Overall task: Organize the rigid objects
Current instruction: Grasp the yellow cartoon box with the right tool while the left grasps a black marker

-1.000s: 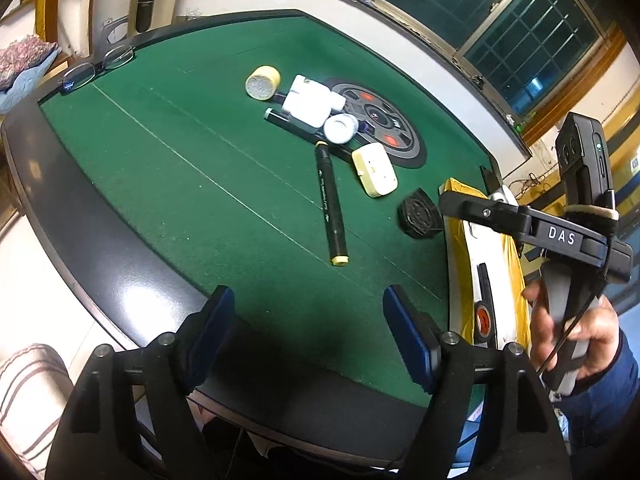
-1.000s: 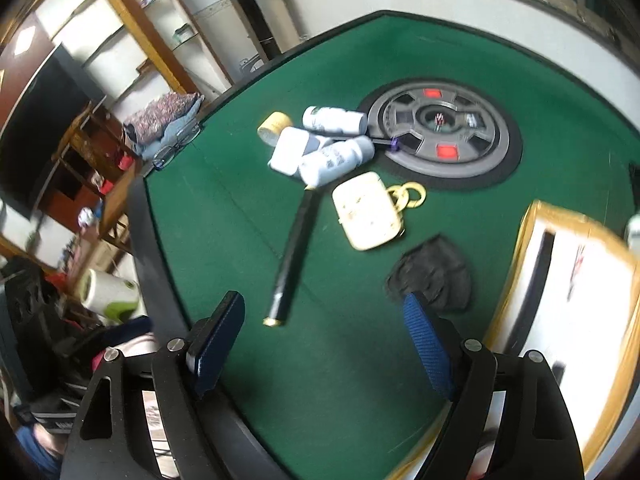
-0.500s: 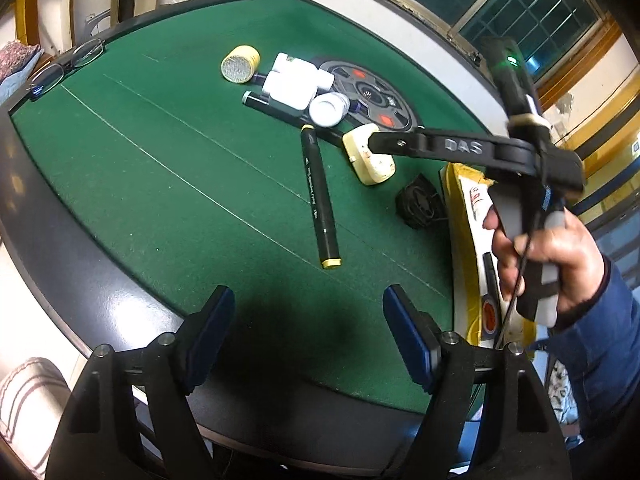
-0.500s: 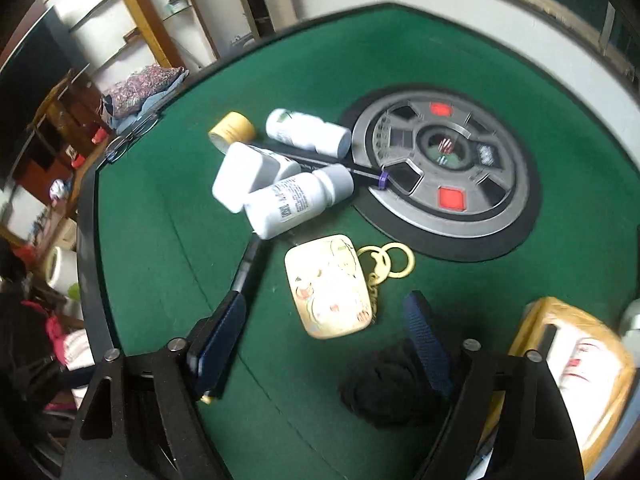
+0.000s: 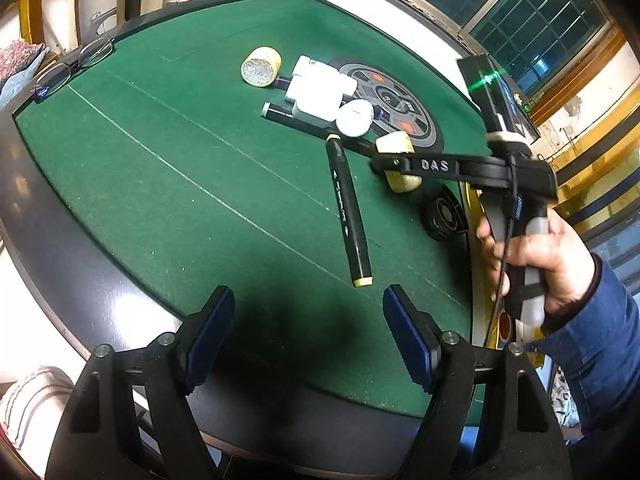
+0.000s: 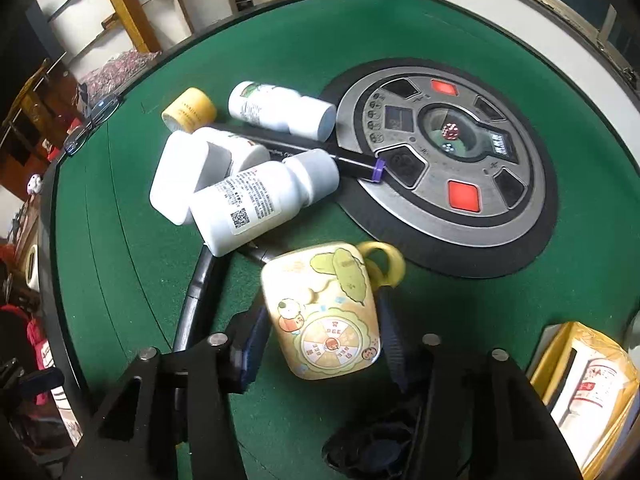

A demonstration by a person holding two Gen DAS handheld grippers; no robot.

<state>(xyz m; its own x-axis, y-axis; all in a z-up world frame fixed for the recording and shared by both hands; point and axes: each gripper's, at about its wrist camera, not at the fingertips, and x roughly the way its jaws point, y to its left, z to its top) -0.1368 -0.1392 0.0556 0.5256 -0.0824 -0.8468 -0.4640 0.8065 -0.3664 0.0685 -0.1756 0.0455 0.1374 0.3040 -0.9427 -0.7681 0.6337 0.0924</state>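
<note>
From your left wrist, your left gripper [image 5: 308,330] hangs wide open and empty over the near edge of the green table [image 5: 168,168], with the black marker [image 5: 348,210] lying ahead of it and your right gripper [image 5: 390,166] reaching over the cream case [image 5: 396,162] beyond. From your right wrist, your right gripper [image 6: 324,342] has its pads on either side of the case [image 6: 326,312], narrowed to its width, while the white bottles [image 6: 260,200] and round dial [image 6: 444,168] lie just beyond on the felt.
</note>
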